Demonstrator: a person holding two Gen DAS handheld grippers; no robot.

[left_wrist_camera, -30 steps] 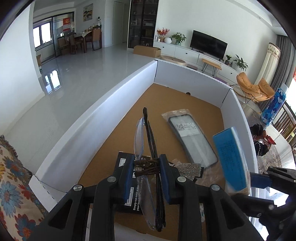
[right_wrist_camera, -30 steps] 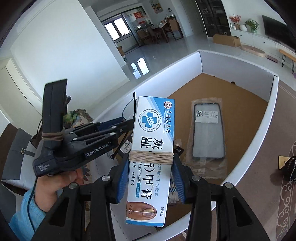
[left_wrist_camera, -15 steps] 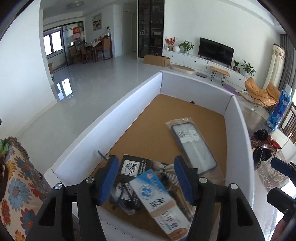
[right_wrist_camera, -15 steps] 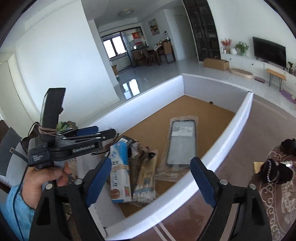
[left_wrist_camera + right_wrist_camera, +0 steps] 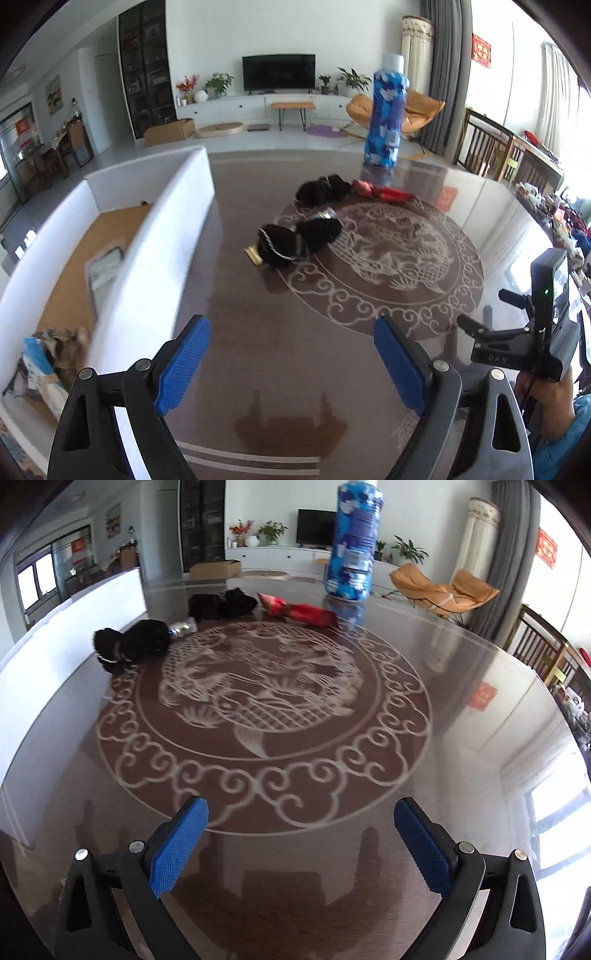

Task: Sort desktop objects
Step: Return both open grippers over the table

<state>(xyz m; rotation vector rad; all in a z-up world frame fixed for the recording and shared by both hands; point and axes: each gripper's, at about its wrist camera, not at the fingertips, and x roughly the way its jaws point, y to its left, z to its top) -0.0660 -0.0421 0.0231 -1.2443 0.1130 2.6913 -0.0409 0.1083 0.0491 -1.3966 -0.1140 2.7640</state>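
My left gripper [image 5: 291, 354] is open and empty above the brown table [image 5: 295, 369]. My right gripper [image 5: 301, 836] is open and empty over the table's dragon pattern [image 5: 258, 701]. The white box [image 5: 173, 236] stands at the left, holding a blue carton [image 5: 37, 358] and a bagged dark panel [image 5: 103, 266]. On the table lie a black fuzzy item [image 5: 295, 240] with a gold piece, a second black item [image 5: 323, 188], a red packet [image 5: 384, 192] and a tall blue bottle [image 5: 386, 114]. These also show in the right wrist view: the black item [image 5: 133, 644], the packet [image 5: 299, 611], the bottle [image 5: 354, 542].
The right hand-held gripper body [image 5: 532, 332] shows at the right edge of the left wrist view. Wooden chairs [image 5: 491, 147] stand beyond the table's far right edge. The white box wall [image 5: 74, 616] runs along the table's left side.
Both grippers let go of their loads, the glasses and the blue carton, into the white box, opened, and swung right to face the table.
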